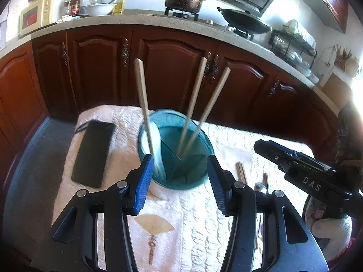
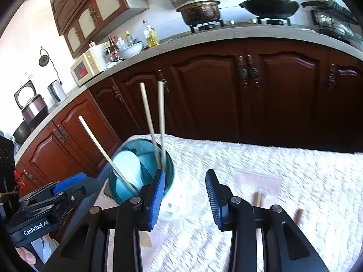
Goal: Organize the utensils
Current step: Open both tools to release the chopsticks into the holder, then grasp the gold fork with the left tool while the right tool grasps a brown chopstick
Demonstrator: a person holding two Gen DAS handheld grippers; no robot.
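- A translucent teal utensil holder [image 1: 175,149], round and split by inner dividers, stands on a white quilted cloth [image 1: 199,217] that covers the table, toward its far edge.
- Three pale wooden chopsticks [image 1: 194,106] lean upright in the holder: one alone in the left compartment, two together in the middle one.
- A white ceramic spoon [image 1: 156,145] lies against the holder's left inner wall, beside the lone chopstick.
- The left gripper [image 1: 180,181] hovers at the holder's near rim, its ribbed blue pads spread apart on either side of it, pinching nothing.
- The right gripper [image 2: 185,195] sits over the cloth just right of the holder, its fingers likewise spread and empty.
- Only the left wrist view shows a flat black phone [image 1: 93,153] lying near the cloth's left edge and a fan motif [image 1: 154,225] printed at its near edge.
- In the same view darker chopsticks [image 1: 241,172] and a metal spoon [image 1: 260,188] lie on the cloth right of the holder, partly hidden behind the gripper; the right wrist view shows them only as blurs.
- Only the right wrist view shows a rice cooker [image 2: 34,108] with its lid raised on the stone worktop at the left.
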